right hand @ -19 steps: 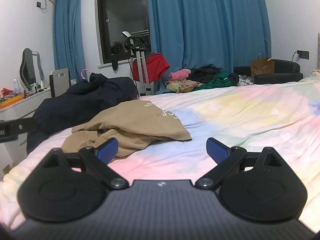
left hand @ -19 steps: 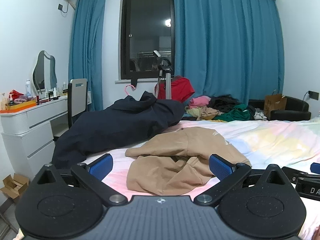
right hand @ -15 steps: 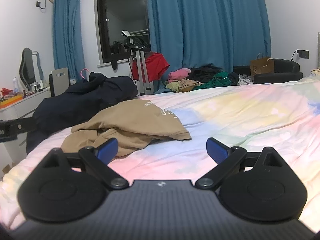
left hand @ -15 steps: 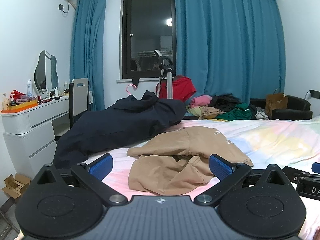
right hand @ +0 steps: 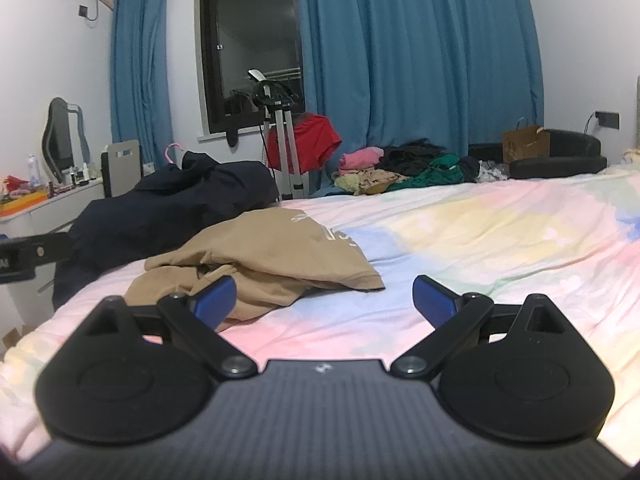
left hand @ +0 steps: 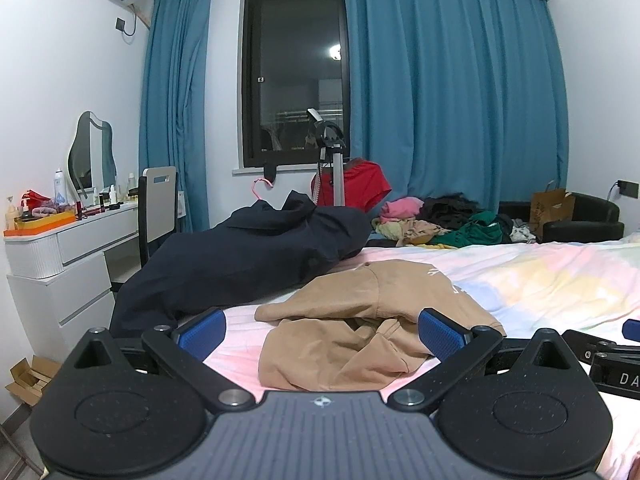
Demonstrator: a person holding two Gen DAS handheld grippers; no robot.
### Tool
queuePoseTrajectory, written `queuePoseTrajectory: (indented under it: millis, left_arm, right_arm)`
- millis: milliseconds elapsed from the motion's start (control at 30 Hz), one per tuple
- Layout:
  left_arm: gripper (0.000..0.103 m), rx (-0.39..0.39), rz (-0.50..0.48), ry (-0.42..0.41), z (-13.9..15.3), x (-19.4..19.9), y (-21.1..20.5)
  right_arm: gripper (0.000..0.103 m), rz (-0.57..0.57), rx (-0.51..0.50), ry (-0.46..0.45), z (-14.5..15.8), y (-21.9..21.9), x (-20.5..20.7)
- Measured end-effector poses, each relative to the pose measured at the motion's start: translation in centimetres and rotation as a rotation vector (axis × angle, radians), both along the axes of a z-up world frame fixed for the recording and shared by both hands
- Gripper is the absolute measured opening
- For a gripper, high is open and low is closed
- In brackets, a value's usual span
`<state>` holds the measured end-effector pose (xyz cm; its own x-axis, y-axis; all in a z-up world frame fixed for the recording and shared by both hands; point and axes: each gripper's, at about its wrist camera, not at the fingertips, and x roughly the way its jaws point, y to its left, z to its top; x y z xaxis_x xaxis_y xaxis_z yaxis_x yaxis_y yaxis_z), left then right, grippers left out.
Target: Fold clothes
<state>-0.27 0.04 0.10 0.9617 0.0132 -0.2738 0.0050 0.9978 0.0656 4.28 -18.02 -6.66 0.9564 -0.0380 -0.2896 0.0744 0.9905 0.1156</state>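
Note:
A crumpled tan shirt lies on the bed with the pastel sheet; it also shows in the right wrist view. A dark navy garment lies heaped behind it at the bed's left edge, also in the right wrist view. My left gripper is open and empty, low over the bed just in front of the shirt. My right gripper is open and empty, hovering over the sheet to the right of the shirt's near edge; part of it shows in the left wrist view.
A white dresser with a mirror and bottles stands at the left, a chair beside it. A tripod with a red garment stands by the window. A pile of clothes and a black sofa lie beyond the bed.
Both grippers have drifted very slightly; the view barely shifts. Both stay open and the clothes have not moved.

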Motion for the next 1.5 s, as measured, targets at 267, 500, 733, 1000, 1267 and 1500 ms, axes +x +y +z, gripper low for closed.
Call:
queuePoseTrajectory:
  millis: [267,500,733,1000,1267,1500]
  left_arm:
    - [0.103,0.008,-0.007,-0.008,-0.3,-0.2,-0.2]
    - [0.103,0.018,-0.013,-0.013,-0.3,-0.3,-0.2]
    - [0.103,0.004,-0.012,-0.009,-0.2,-0.4,0.1]
    - [0.103,0.002,-0.007,-0.017,-0.2,-0.6,0.3]
    - [0.103,0.019,-0.021,-0.004,-0.8,-0.4,-0.1]
    - [0.103,0.044,-0.02,0.022,-1.9,0.7,-0.7]
  right_arm:
    - [0.096,-0.007,-0.022,-0.03,0.2,0.2,-0.4]
    - [0.096,-0.033,-0.008,-0.029,0.2,0.1,-0.6]
    - [0.096,-0.061,-0.043,-0.024,0.0,0.5,-0.7]
    - [0.096,-0.091,-0.036,-0.044,-0.1,0.5,-0.7]
    - [0.096,-0.073,-0.006,-0.062,0.0,0.0,-0.8]
    - [0.096,-0.06,0.099,-0.103,0.7,-1.5,-1.1]
